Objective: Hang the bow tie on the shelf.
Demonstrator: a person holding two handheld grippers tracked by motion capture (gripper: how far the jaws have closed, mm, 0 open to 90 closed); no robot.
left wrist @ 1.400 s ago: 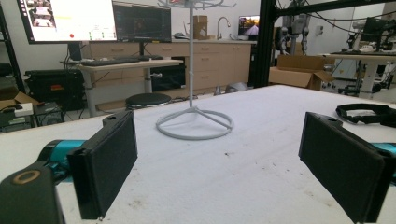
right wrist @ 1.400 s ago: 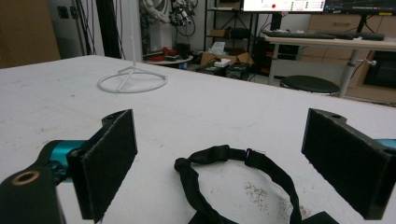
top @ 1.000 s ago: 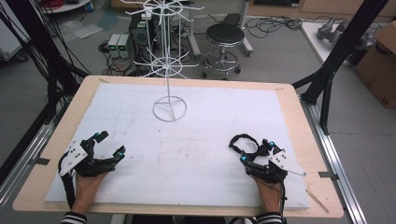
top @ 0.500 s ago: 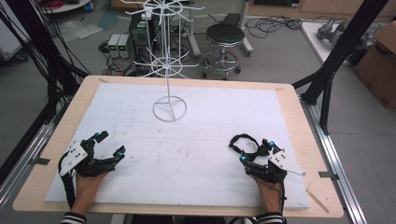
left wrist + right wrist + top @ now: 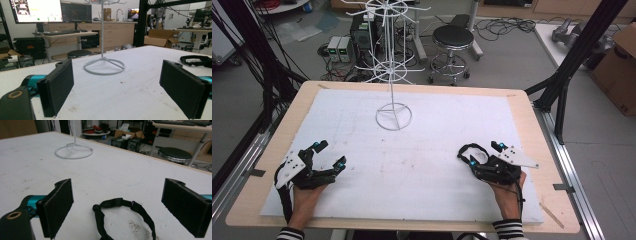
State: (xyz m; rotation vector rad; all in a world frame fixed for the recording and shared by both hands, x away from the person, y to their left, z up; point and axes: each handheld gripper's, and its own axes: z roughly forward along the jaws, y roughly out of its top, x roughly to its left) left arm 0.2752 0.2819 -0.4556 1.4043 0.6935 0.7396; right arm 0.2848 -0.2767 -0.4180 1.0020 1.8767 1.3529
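I'm at the start: my right tongs (image 5: 117, 207) stand wide apart around the black strap loop (image 5: 120, 216) lying on the desk (image 5: 422, 165), not yet gripping. My left tongs (image 5: 120, 87) are apart, empty. Next I'd close on the strap, probably bound for the white wire rack (image 5: 393, 112).

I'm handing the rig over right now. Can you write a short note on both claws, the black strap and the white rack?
Left claw: open, empty, resting low on the white mat at the near left.
Right claw: open, empty, near right, jaws standing either side of the black strap.
Strap: lies flat on the mat as a loop, not gripped.
White wire rack: upright at the far middle of the table, nothing visibly hanging on it.
Done: nothing picked up so far.
Left: probably close the right claw on the strap and carry it to a rack hook.
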